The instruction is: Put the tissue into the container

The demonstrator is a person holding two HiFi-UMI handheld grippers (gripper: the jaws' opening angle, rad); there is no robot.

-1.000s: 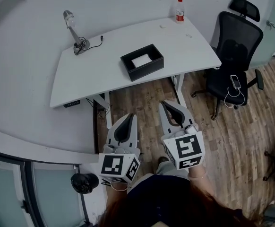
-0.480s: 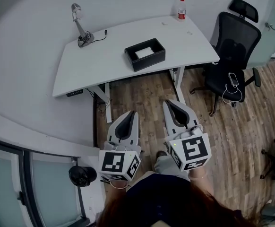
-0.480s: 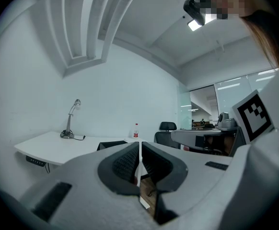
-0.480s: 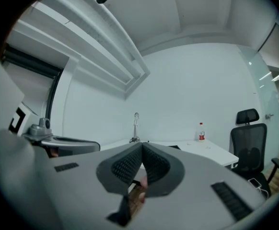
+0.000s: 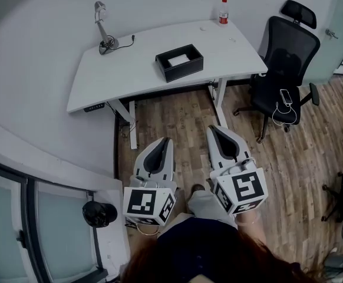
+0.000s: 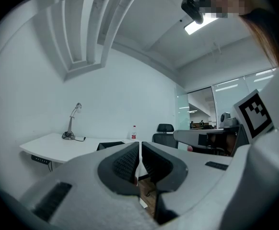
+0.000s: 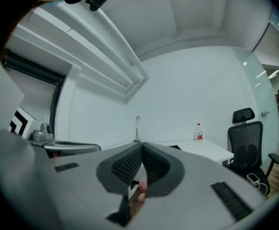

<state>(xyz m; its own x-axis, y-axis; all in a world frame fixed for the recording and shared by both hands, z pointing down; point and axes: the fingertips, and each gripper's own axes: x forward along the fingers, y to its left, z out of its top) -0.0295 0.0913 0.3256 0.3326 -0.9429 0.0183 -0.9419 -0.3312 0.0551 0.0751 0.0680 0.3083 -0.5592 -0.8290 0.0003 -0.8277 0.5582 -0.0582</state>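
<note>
The tissue (image 5: 178, 59) lies white inside the black container (image 5: 183, 73), on the white bench (image 5: 124, 75) well ahead of your fingers. Your left gripper (image 5: 166, 140) has its fingers pressed together with nothing between them. Your right gripper (image 5: 212, 128) is closed and empty too. You hold both level, side by side over the wooden floor (image 5: 183, 114), pointing toward the bench and well short of it. Beyond the container, a desk lamp (image 5: 104, 27) stands far to the left and a bottle (image 5: 223, 12) far to the right. An office chair (image 5: 286, 58) sits to the right of the bench.
</note>
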